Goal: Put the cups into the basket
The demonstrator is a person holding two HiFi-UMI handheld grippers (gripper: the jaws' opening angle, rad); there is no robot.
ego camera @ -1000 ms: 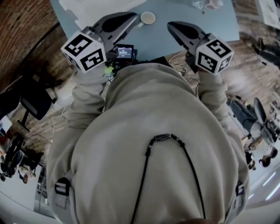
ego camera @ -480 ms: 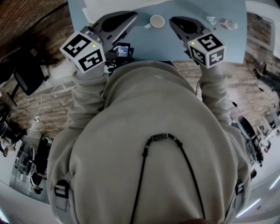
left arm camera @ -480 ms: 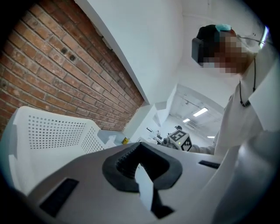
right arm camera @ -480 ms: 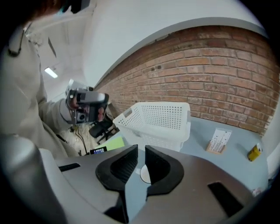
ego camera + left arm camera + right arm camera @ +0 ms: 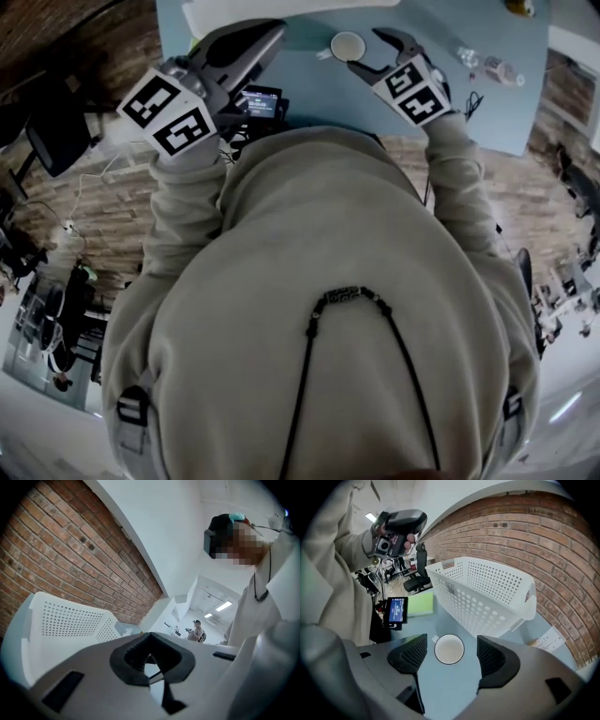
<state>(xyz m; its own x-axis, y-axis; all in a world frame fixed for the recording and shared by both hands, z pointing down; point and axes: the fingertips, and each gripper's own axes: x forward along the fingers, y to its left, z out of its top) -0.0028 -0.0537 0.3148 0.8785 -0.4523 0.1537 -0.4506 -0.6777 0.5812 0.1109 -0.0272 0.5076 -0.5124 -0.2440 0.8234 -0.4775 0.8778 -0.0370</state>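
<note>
Our left gripper (image 5: 251,42) hangs off to the left by the white basket (image 5: 487,588), jaws pinched together on nothing. The white cup (image 5: 449,649) stands mouth-up on the blue table (image 5: 487,94), right below our right gripper (image 5: 451,660), the nearer one. Its jaws have just been opening wide and straddle the cup without touching it

Brick wall (image 5: 525,531) behind a pale blue table (image 5: 319,89)
</note>
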